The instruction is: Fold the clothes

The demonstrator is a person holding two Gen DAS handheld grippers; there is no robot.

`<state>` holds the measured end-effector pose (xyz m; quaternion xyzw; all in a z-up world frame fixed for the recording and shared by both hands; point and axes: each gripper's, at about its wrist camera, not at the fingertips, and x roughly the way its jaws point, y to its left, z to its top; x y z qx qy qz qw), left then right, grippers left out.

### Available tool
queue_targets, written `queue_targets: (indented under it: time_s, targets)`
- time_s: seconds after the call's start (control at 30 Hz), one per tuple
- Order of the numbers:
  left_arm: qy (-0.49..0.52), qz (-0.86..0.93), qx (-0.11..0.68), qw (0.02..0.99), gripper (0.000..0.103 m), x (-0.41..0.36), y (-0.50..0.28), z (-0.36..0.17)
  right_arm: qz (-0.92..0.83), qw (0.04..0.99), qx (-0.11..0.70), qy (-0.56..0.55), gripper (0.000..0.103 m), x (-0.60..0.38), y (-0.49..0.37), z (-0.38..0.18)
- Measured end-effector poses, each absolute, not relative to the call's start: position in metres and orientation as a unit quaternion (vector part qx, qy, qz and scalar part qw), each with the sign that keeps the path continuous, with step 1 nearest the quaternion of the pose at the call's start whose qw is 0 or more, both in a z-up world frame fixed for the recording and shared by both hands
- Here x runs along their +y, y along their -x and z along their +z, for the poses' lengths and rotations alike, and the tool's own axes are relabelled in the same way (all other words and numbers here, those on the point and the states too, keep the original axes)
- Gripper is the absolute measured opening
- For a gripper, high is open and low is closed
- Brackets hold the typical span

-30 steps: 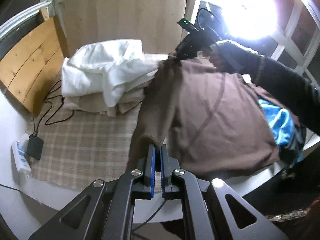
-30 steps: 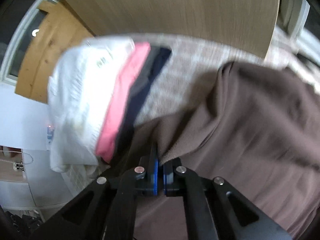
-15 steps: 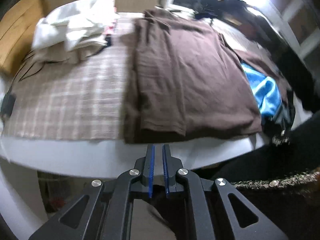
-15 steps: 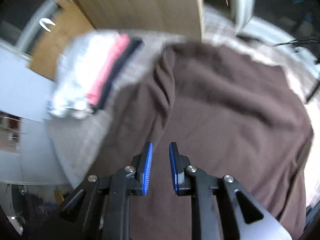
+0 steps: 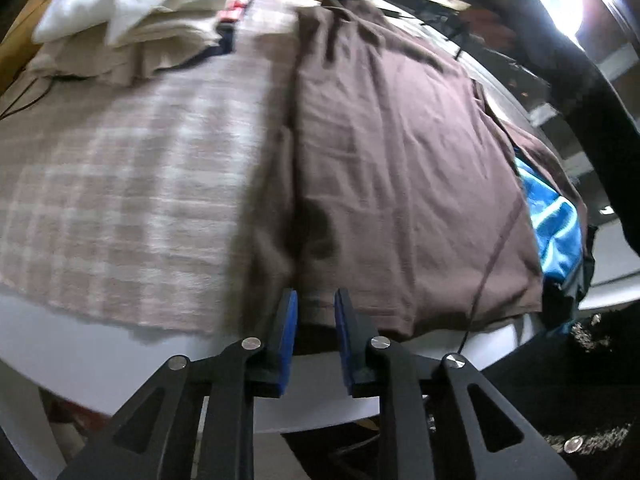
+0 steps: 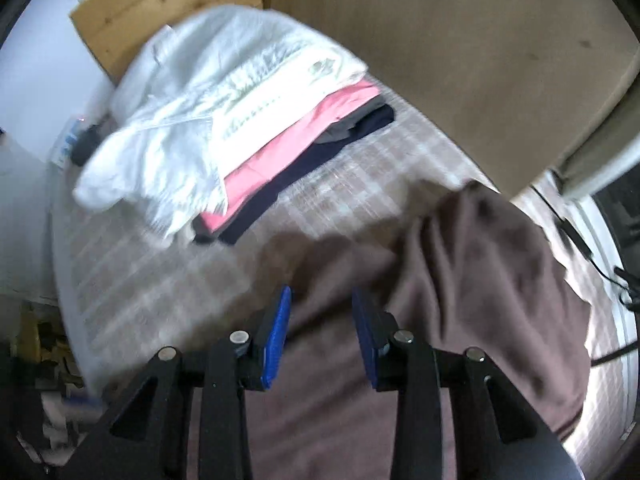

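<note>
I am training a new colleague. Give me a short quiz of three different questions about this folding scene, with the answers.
1. True or false: the left gripper is shut on the brown garment.
2. Multiple choice: in the folded pile, what lies directly under the white garment? A) a pink piece B) a green piece C) a yellow piece
3. Fill in: the right gripper, jaws apart, hovers over the ____ garment.

Key: 1 false, its jaws are open at the hem. 2 A. 3 brown.
</note>
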<state>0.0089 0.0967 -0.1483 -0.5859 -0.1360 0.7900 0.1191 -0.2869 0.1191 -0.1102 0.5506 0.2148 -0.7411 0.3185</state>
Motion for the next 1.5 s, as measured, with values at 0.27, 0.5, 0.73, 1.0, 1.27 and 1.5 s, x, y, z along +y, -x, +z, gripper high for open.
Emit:
queue_targets:
  time_s: [0.27,0.5,0.73,1.0,1.27,1.5]
  targets:
    - [0.589,0.803,-0.078,0.054,0.037,0.083,-0.004,-0.165,-0.723,0.297,0.256,-0.569,0.032,0.099,0.304,-0.143]
    - [0.587,0.797,-0.090,0.108,0.004,0.095,0.002,-0.176,-0.708,0.273,0.286,-0.585,0.032,0.089,0.317,-0.165]
    - [0.555,0.808,-0.139,0.140,0.002,0.078,-0.010,-0.155,-0.720,0.296,0.224,-0.586,0.004,0.113,0.327,-0.147]
    - [0.563,0.803,-0.144,0.133,0.002,0.058,-0.018,-0.157,-0.728,0.330,0.047,-0.599,0.004,0.109,0.346,-0.145]
    - [0.568,0.813,-0.114,0.064,0.000,0.015,0.003,-0.120,-0.780,0.314,0.028,-0.540,0.029,0.182,0.354,-0.076]
    - [0.508,0.851,-0.042,0.128,0.002,0.084,0.139,-0.110,-0.780,0.250,0.019,-0.573,0.029,0.216,0.401,-0.100]
